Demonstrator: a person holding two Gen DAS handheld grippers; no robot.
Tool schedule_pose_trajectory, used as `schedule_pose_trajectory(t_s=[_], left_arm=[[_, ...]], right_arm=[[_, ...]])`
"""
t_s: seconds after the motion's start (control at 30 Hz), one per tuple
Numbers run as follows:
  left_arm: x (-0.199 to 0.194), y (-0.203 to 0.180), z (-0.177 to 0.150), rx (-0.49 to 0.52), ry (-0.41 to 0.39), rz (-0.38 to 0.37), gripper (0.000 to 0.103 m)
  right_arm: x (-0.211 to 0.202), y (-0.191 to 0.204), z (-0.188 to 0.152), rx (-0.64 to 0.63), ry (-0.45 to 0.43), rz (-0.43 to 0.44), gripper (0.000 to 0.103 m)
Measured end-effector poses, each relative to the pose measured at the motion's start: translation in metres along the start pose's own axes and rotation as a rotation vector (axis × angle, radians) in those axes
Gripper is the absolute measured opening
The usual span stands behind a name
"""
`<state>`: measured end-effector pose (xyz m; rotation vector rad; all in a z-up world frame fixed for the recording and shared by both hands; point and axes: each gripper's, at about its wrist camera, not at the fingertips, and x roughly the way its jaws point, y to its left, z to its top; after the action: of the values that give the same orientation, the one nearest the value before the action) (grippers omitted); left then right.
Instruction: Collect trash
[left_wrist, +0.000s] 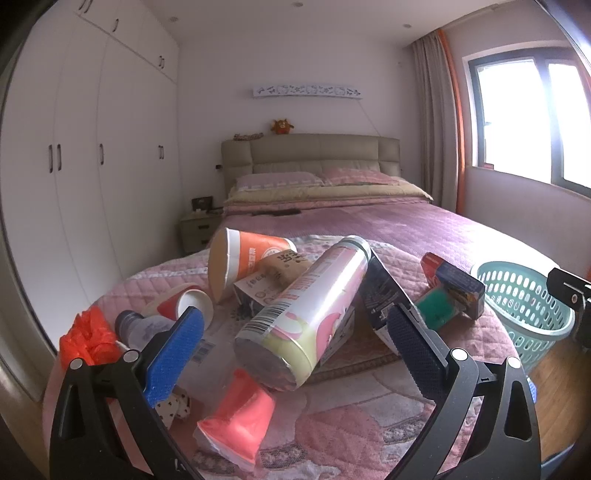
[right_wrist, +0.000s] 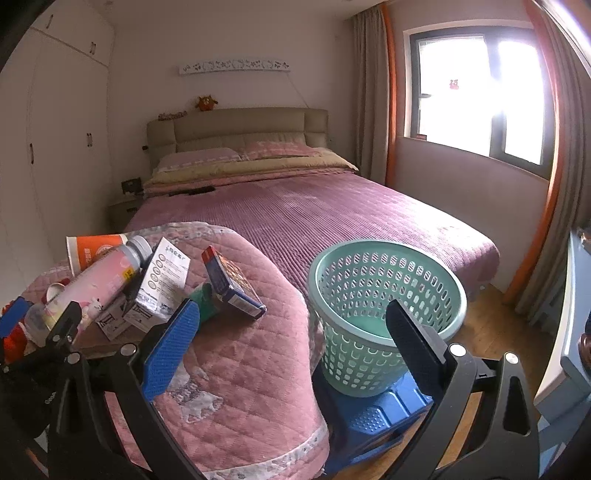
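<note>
Trash lies piled on a pink quilted surface (left_wrist: 351, 424): a pink and white canister (left_wrist: 306, 314) on its side, an orange cup (left_wrist: 243, 266), a brown carton (left_wrist: 273, 280), a dark box (left_wrist: 384, 295), a blue box (left_wrist: 458, 284), a green packet (left_wrist: 437, 308), a pink pouch (left_wrist: 236, 421), a red paper cup (left_wrist: 184, 302) and an orange bag (left_wrist: 86, 336). My left gripper (left_wrist: 299, 350) is open around the canister's near end. My right gripper (right_wrist: 291, 339) is open and empty, between the pile and the green basket (right_wrist: 384, 291).
The basket stands on a blue stool (right_wrist: 373, 417) on the wooden floor (right_wrist: 487, 317) to the right of the quilted surface. A bed with a purple cover (right_wrist: 314, 214) lies behind. White wardrobes (left_wrist: 92, 166) line the left wall.
</note>
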<state>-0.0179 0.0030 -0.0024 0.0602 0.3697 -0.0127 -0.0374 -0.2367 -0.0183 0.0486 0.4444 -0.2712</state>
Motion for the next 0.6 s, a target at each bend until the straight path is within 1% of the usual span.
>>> schedule_pose_trajectory(t_s=[0.43, 0.6], left_arm=[[0.0004, -0.0004, 0.0005, -0.004, 0.003, 0.001, 0.096], [0.0021, 0.0004, 0.0000, -0.013, 0.008, 0.006, 0.096]], right_arm=[[-0.0060, 0.0074, -0.0006, -0.031, -0.028, 0.004, 0.096], [-0.0075, 0.0064, -0.0007, -0.026, -0.028, 0.022, 0.096]])
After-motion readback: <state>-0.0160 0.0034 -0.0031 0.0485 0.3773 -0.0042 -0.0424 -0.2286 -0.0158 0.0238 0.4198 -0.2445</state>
